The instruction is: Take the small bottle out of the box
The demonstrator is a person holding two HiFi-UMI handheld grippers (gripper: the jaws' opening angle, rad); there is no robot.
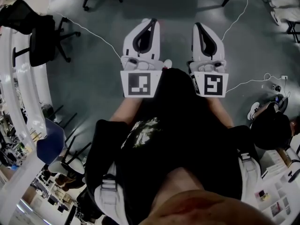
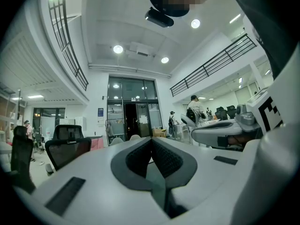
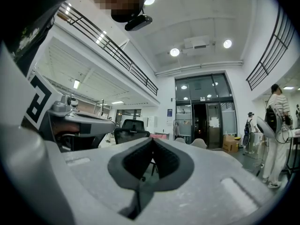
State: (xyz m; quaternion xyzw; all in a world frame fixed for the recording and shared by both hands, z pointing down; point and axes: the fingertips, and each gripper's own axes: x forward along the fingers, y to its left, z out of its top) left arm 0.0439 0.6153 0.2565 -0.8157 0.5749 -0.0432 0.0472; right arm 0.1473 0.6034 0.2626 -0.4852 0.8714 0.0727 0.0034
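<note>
Grippers pointed level and away from us, side by side and apart, above the grey floor [image 1: 93, 86]. We held the left gripper [image 1: 152, 21] with its jaws pressed together and nothing between them; its own view showed the dark pads [image 2: 138, 158] meeting at the tips. The right gripper [image 1: 197, 25] was in the same state, with its jaws together and empty and its pads [image 3: 136, 161] touching. Each one carried its marker cube at the near end, the left cube [image 1: 139, 83] and the right cube [image 1: 212, 85], just above our black shirt [image 1: 187, 125].

A white cable [image 1: 89, 32] ran over the floor from the far left to the left gripper, and another cable [image 1: 239, 18] came in from the far right. A black office chair [image 1: 44, 39] stood at the far left beside a curved white desk [image 1: 14, 78].

Ahead of the jaws, glass doors [image 2: 131, 109] closed the far end of the hall. Another chair [image 2: 68, 142] stood nearer on the left, and a person with a backpack [image 2: 194, 109] stood far off on the right under a railing [image 2: 215, 62].

We could not find the bottle or the box in any view.
</note>
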